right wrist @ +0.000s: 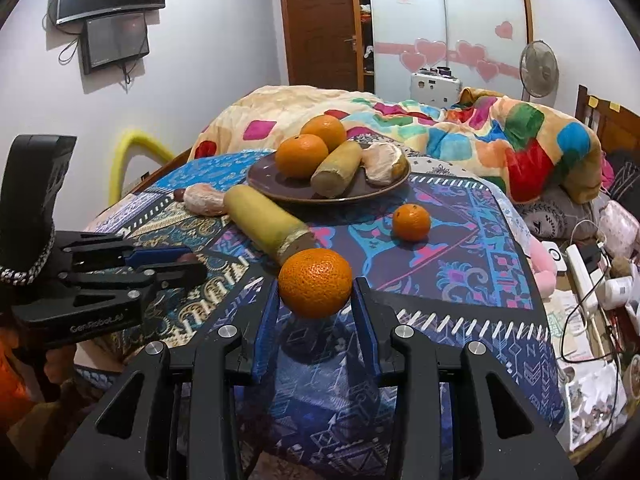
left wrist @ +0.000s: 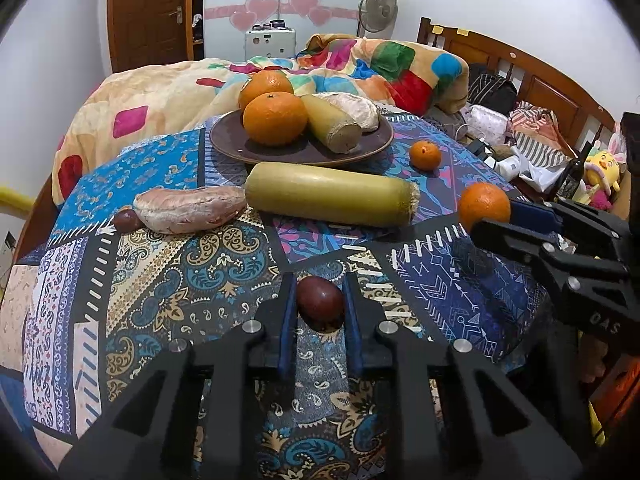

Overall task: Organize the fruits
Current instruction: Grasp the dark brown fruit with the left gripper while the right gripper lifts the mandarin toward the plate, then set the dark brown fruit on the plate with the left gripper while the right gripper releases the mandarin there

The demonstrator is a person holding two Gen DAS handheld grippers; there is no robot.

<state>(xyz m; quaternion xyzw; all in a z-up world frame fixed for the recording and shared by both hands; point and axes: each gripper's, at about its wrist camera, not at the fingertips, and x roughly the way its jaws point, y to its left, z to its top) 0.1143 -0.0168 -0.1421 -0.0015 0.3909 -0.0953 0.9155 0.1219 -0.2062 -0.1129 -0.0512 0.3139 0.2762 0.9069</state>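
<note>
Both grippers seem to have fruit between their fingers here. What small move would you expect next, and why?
Probably a short lift and carry toward the brown plate. The right gripper holds an orange clear of the patterned cloth, and the left gripper is shut on a dark purple fruit apparently on the cloth. The plate already holds fruit and has bare space in front.

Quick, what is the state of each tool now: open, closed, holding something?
Left tool: closed on the dark purple fruit.
Right tool: closed on an orange, held above the cloth.
</note>
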